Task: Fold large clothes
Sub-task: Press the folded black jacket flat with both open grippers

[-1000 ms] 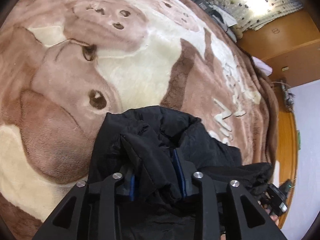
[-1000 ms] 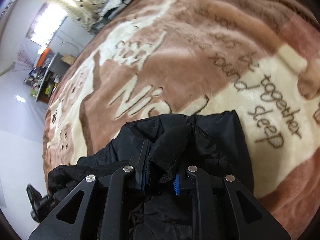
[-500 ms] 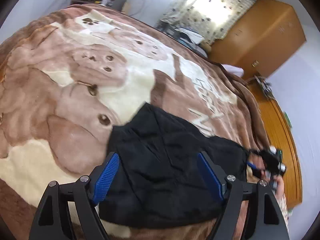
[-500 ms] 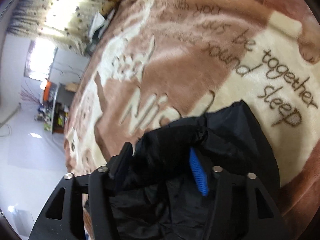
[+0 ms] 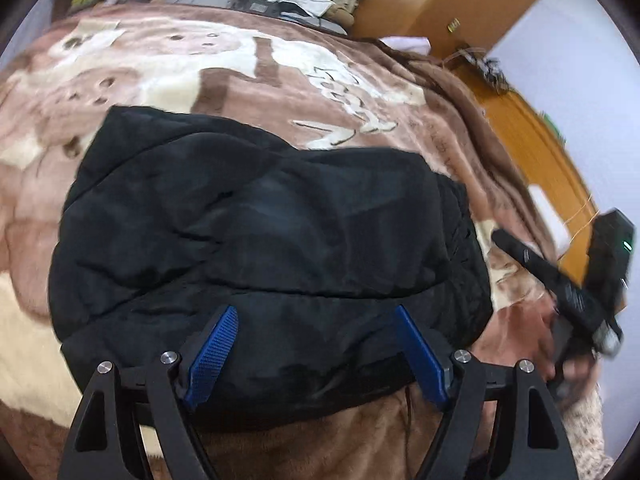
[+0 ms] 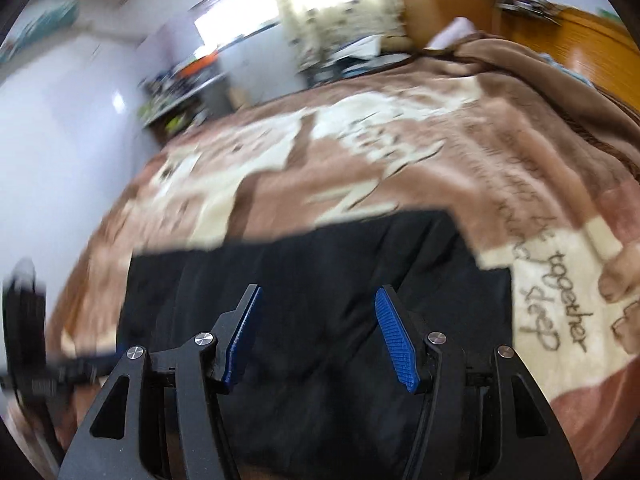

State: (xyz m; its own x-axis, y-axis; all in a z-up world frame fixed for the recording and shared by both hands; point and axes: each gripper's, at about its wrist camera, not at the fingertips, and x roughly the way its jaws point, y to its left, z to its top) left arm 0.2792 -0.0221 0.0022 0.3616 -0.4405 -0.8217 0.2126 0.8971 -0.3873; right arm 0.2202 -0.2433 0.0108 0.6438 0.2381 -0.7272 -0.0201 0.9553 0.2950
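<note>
A black padded garment (image 5: 256,232) lies folded into a thick rectangle on the brown and cream blanket (image 5: 248,68). It also shows in the right wrist view (image 6: 320,280). My left gripper (image 5: 316,316) is open and empty, its blue pads (image 5: 212,356) held over the garment's near edge. My right gripper (image 6: 318,300) is open and empty above the garment's near part. In the left wrist view the right gripper (image 5: 560,280) shows at the far right, beside the garment's right end.
The blanket (image 6: 400,152) covers a bed and carries printed words (image 6: 560,292) at the right. An orange wooden wardrobe (image 5: 452,0) and bed frame (image 5: 532,144) stand at the right. A curtained window (image 6: 320,4) and a cluttered shelf (image 6: 176,92) are at the back.
Both grippers let go of the black garment, opened and drew back and up. The garment now lies flat and folded on the blanket.
</note>
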